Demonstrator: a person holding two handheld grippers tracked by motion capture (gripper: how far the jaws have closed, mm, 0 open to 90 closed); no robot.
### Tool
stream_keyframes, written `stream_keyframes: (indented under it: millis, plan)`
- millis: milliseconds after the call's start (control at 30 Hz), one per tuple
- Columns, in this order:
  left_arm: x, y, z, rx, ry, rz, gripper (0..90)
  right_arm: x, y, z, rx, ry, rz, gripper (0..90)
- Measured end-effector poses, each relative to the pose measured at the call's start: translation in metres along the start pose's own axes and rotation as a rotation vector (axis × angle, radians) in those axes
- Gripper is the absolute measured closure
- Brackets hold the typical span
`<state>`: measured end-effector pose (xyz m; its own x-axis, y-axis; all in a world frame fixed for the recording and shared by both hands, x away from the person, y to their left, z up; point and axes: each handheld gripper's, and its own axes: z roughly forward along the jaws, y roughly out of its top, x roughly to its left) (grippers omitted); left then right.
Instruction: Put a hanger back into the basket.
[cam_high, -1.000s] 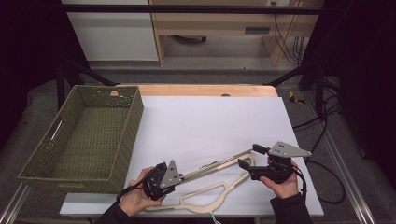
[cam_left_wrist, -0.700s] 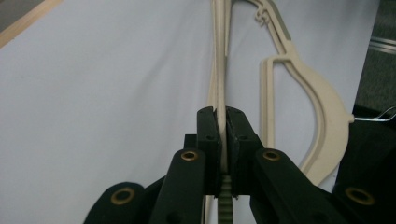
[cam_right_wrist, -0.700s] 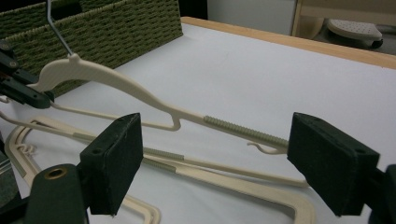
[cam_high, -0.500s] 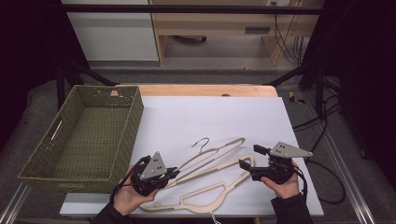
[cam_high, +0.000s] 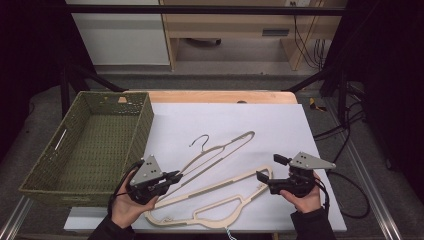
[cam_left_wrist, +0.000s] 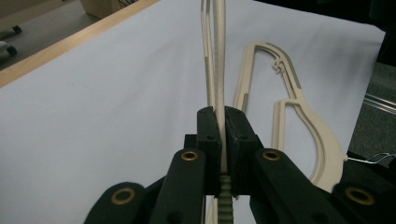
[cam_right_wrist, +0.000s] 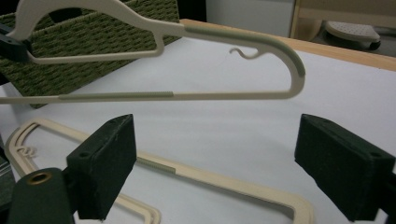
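A cream hanger (cam_high: 220, 150) is clamped at one end by the left hand-held gripper (cam_high: 172, 176) and held raised over the white worktop (cam_high: 280, 125). The right hand-held gripper (cam_high: 265, 176), jaws just opened wide, holds nothing beside a second hanger (cam_high: 215, 200) lying flat.

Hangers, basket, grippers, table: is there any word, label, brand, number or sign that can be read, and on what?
None can be read: no print shows on the held hanger, the flat hanger, the basket, the white tabletop, the left gripper or the right gripper.
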<state>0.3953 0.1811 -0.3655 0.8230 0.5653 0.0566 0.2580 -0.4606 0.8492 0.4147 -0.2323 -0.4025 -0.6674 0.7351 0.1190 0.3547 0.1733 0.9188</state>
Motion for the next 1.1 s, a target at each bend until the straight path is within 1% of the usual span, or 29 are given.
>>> stream_keyframes:
  millis: [133,233,433,500,600,733,800,933,1033,1100]
  plan:
    - [0.004,0.006,-0.013,-0.028,0.014,-0.011,85.4,-0.001,0.001,-0.002,-0.010,-0.016,0.006,10.2]
    - [0.008,0.013,-0.022,-0.053,0.023,-0.013,85.4,-0.002,0.001,-0.004,-0.019,-0.019,-0.003,9.7]
    - [0.020,0.028,-0.043,-0.077,0.043,-0.001,85.4,-0.002,0.003,-0.006,-0.033,-0.027,0.000,7.9]
    - [0.026,0.031,-0.050,-0.088,0.053,-0.005,85.4,-0.002,0.003,-0.007,-0.039,-0.031,0.002,7.2]
    - [0.036,0.035,-0.061,-0.103,0.066,-0.012,85.3,-0.003,0.003,-0.009,-0.046,-0.026,-0.015,6.6]
    - [0.055,0.038,-0.078,-0.119,0.084,-0.025,85.3,-0.002,0.003,-0.008,-0.043,-0.031,-0.003,6.0]
    - [0.065,0.038,-0.087,-0.125,0.101,-0.028,85.3,-0.002,0.003,-0.008,-0.043,-0.035,-0.002,5.8]
    - [0.085,0.034,-0.101,-0.119,0.144,-0.051,85.3,-0.002,0.003,-0.008,-0.041,-0.039,-0.001,5.6]
    - [0.100,0.029,-0.111,-0.104,0.173,-0.056,85.3,-0.002,0.003,-0.008,-0.040,-0.038,-0.004,5.6]
    - [0.111,0.024,-0.116,-0.099,0.190,-0.067,85.3,-0.002,0.003,-0.008,-0.036,-0.037,-0.002,5.5]
